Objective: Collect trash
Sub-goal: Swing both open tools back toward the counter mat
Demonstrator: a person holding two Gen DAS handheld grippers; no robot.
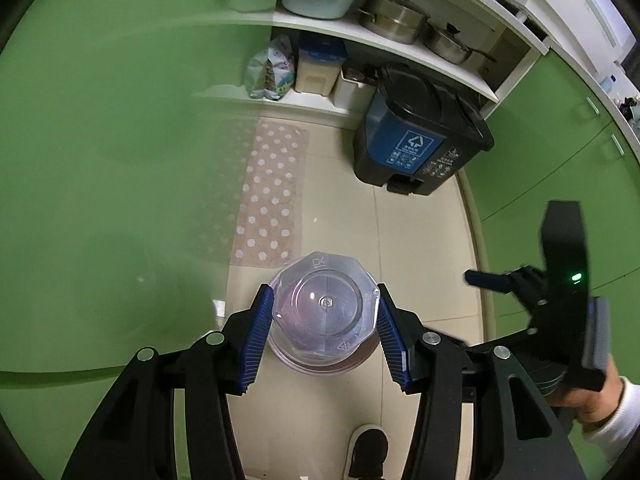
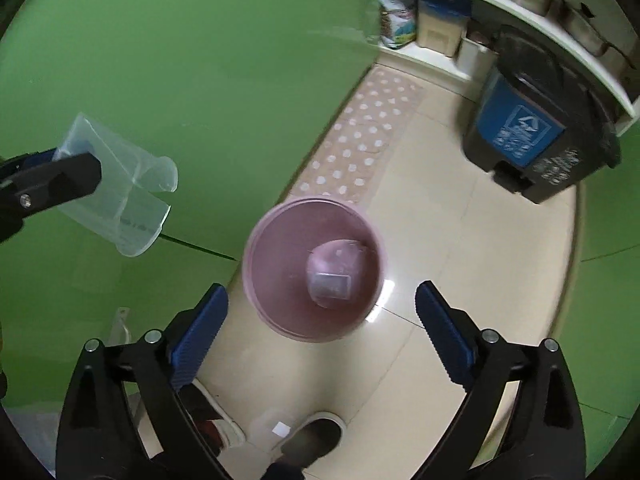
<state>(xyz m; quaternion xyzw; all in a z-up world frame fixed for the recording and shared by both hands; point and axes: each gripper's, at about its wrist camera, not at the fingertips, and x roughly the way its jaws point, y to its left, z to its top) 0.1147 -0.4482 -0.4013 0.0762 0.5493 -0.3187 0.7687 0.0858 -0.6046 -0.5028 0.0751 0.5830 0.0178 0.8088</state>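
My left gripper [image 1: 326,320] is shut on a clear plastic measuring cup [image 1: 326,314], held bottom-forward above the floor. In the right wrist view the same cup [image 2: 120,184] hangs at the left, mouth tilted down, beside the pink bin. The pink round waste bin [image 2: 276,324] stands on the tiled floor with a pale plastic container [image 2: 334,276] inside. In the left wrist view only the bin's rim [image 1: 352,364] peeks from under the cup. My right gripper [image 2: 320,332] is open and empty, just above the bin's near rim. It also shows in the left wrist view [image 1: 504,280] at the right.
A black and blue recycling bin [image 1: 416,144] with its lid shut stands by the white shelf [image 1: 384,42] holding pots. A pink dotted mat [image 1: 272,196] lies on the floor. Green cabinet doors [image 1: 100,160] flank both sides. A clear lid [image 2: 276,428] and shoes [image 2: 316,440] are below.
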